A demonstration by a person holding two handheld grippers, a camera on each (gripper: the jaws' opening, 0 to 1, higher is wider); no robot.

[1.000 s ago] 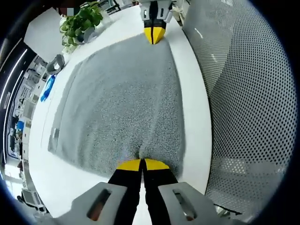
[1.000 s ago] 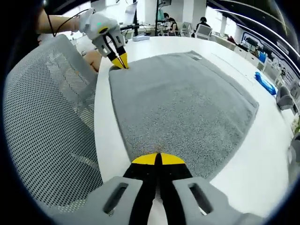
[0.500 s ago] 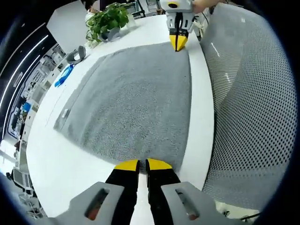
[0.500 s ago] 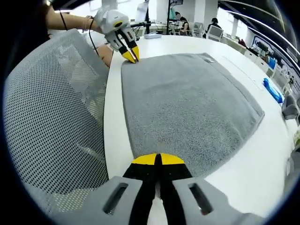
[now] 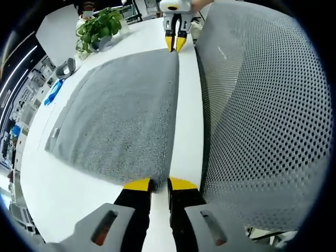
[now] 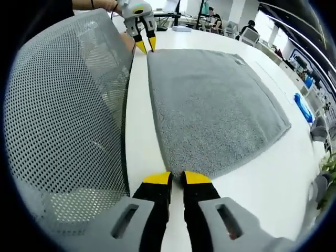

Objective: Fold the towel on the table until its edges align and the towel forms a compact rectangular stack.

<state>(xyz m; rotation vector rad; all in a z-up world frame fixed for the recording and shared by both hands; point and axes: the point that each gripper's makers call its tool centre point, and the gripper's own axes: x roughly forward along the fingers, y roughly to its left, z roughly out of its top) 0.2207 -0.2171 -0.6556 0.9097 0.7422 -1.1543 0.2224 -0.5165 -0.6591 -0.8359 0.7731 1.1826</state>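
Observation:
A grey towel (image 5: 121, 110) lies flat and spread out on the white table (image 5: 186, 121). My left gripper (image 5: 160, 184) is open, its yellow tips on either side of the towel's near corner at the table's chair-side edge. My right gripper (image 5: 175, 43) stands at the far corner of that same edge, tips apart. In the right gripper view the towel (image 6: 210, 105) runs away from my right gripper (image 6: 177, 178), which is open at its near corner. A hand holds the left gripper (image 6: 145, 46) open at the far corner.
A grey mesh chair back (image 5: 262, 115) stands close along the table edge (image 6: 139, 121) beside both grippers. A potted plant (image 5: 97, 29), a small grey object (image 5: 65, 67) and a blue object (image 5: 52, 93) sit beyond the towel's far side. Bare table surrounds the towel.
Both grippers were shut on the towel's corners; their jaws now stand apart and the corners lie on the table. Both have drawn back a little toward the chair.

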